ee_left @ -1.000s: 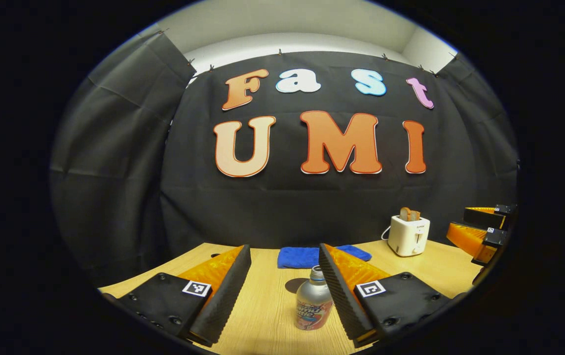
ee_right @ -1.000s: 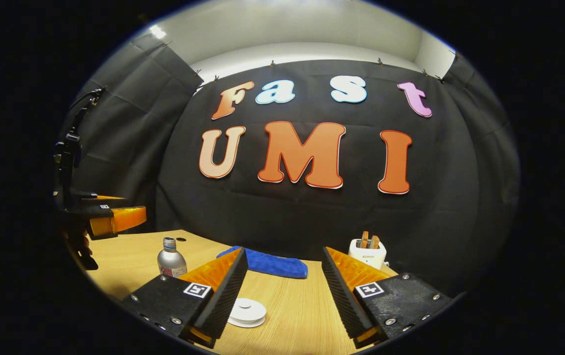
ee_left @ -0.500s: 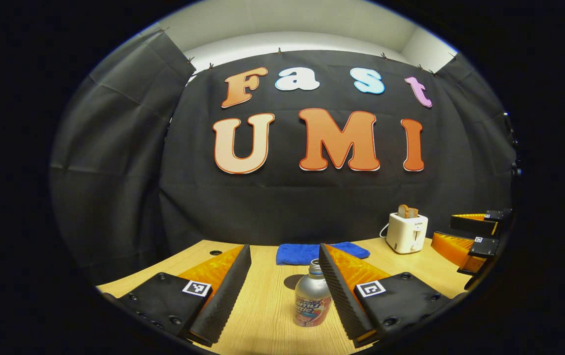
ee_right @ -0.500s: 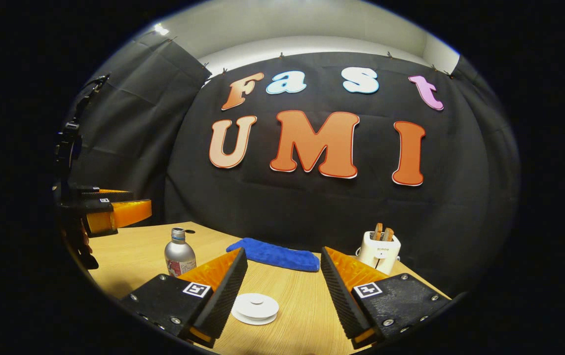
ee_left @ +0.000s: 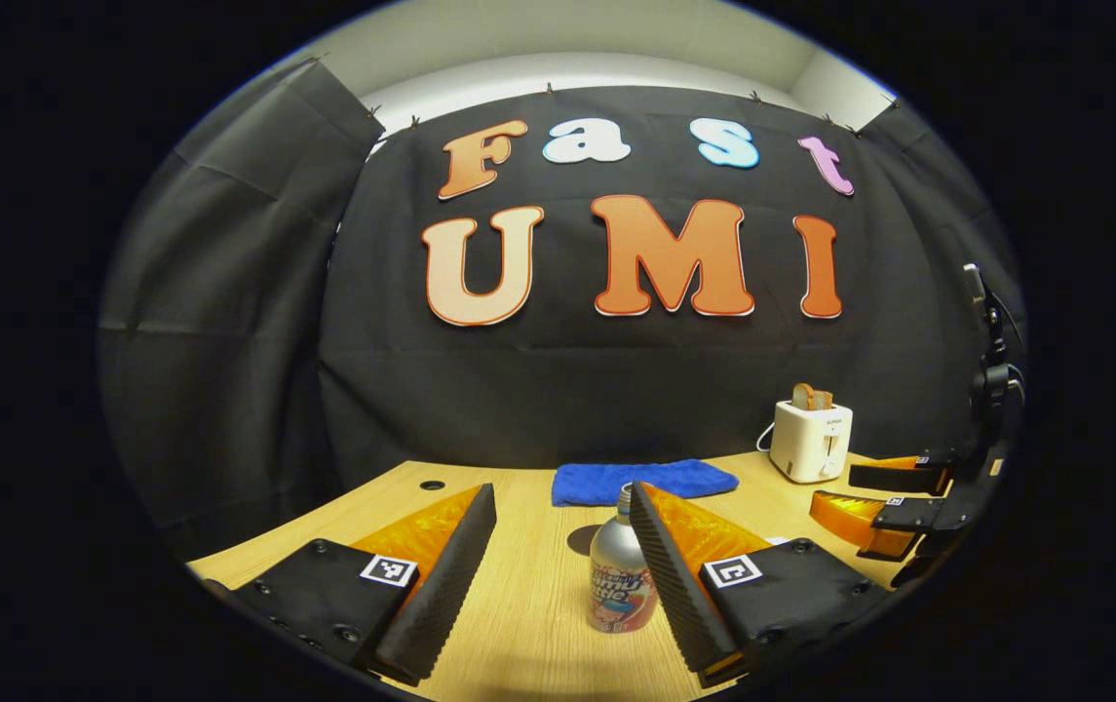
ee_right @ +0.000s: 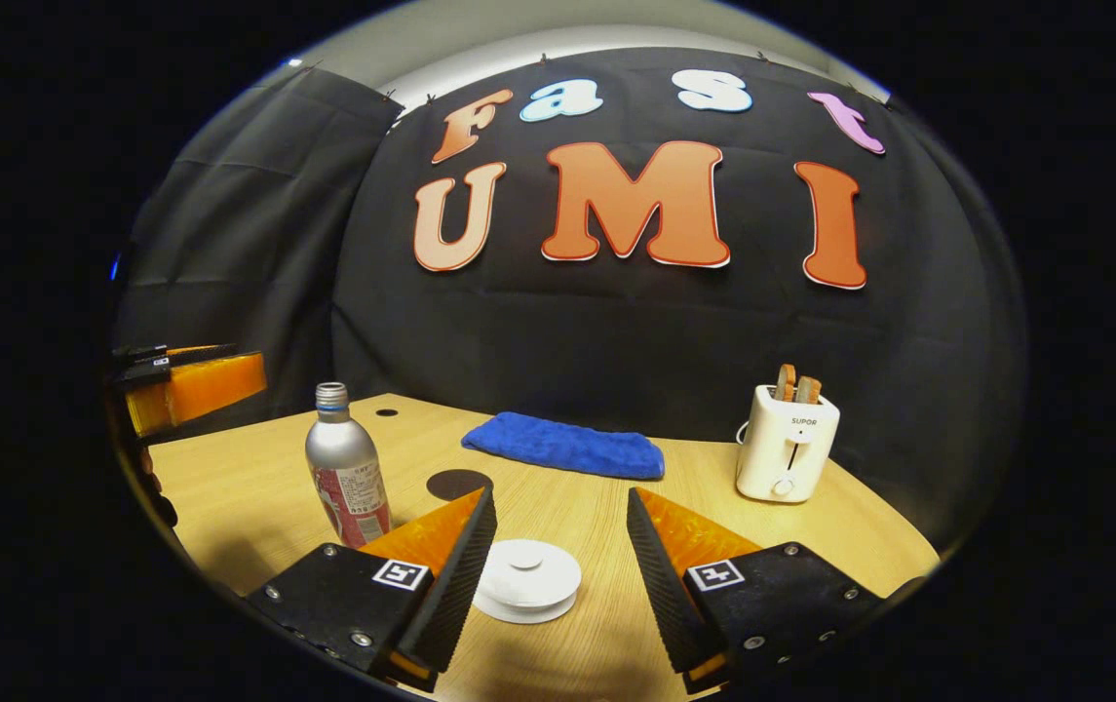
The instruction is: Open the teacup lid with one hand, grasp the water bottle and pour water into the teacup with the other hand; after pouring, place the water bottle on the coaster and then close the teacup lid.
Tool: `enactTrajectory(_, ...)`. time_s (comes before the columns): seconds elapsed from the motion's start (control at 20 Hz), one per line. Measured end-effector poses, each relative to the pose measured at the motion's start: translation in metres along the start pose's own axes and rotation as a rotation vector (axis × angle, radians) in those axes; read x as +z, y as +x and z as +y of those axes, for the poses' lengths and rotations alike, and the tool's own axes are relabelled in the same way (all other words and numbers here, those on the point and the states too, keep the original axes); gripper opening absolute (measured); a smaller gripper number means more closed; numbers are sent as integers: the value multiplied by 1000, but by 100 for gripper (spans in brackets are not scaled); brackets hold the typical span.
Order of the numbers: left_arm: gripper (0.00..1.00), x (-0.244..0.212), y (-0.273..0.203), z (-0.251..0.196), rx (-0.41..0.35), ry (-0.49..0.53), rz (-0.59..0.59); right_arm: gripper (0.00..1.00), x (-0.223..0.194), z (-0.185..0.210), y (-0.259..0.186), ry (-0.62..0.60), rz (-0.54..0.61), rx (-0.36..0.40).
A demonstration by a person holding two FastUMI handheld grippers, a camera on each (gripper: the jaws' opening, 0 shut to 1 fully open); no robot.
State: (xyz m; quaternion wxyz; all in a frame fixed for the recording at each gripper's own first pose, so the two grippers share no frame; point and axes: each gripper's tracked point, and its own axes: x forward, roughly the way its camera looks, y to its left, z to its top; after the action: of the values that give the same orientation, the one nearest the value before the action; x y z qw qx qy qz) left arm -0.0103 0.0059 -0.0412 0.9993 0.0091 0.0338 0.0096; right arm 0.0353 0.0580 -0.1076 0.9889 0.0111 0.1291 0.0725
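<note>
Both claws gape wide: right claw (ee_right: 558, 575) should settle squarely over the teacup lid (ee_right: 526, 580), left claw (ee_left: 558, 575) centre on the water bottle (ee_left: 620, 585).

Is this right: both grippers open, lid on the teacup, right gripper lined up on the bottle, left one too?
One error: the right gripper is lined up on the white teacup lid, not the bottle, which stands off to its left in the right gripper view. The rest holds; the left gripper is open around the bottle.
</note>
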Motion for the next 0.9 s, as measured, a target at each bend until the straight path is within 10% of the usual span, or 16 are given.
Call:
enactTrajectory(0.6,92,-30,3,-3,-8,13,60,62,-62,20,42,-24,159,46)
enactTrajectory(0.9,92,-40,7,1,-4,3,86,35,-61,26,43,-36,154,61)
